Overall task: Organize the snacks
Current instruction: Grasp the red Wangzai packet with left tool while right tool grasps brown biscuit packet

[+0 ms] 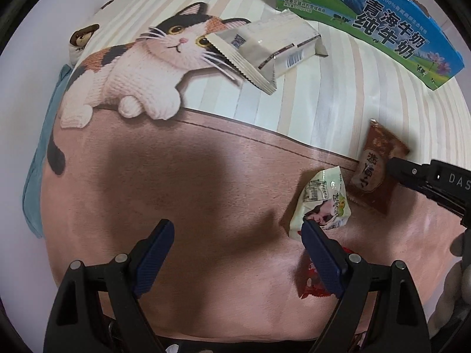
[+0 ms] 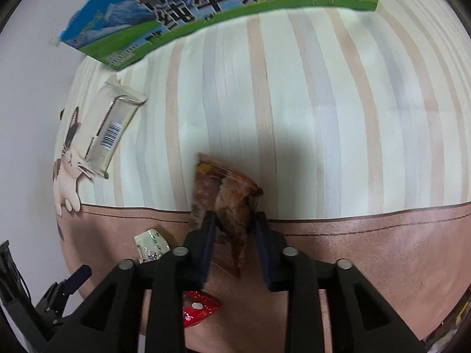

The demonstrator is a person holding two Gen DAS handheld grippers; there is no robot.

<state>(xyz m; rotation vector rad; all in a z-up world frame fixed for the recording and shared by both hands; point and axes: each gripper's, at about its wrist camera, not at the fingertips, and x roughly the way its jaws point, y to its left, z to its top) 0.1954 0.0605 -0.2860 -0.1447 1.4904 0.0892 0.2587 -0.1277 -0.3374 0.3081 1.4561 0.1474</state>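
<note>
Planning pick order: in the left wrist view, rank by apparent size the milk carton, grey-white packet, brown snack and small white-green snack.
1. Milk carton, partly cut off by the frame.
2. Grey-white packet.
3. Brown snack and small white-green snack: these look alike, and fisheye distortion plus a gripper covering part of each makes ranking unsure.

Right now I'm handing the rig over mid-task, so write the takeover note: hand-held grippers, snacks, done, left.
Right hand-held gripper: shut on the brown snack packet.
Left hand-held gripper: open, empty, beside the white-green packet.
On the mat: red packet, grey-white wafer pack.
Milk carton box at the back.
Done: nothing visibly sorted.
Left: all four snacks.
</note>
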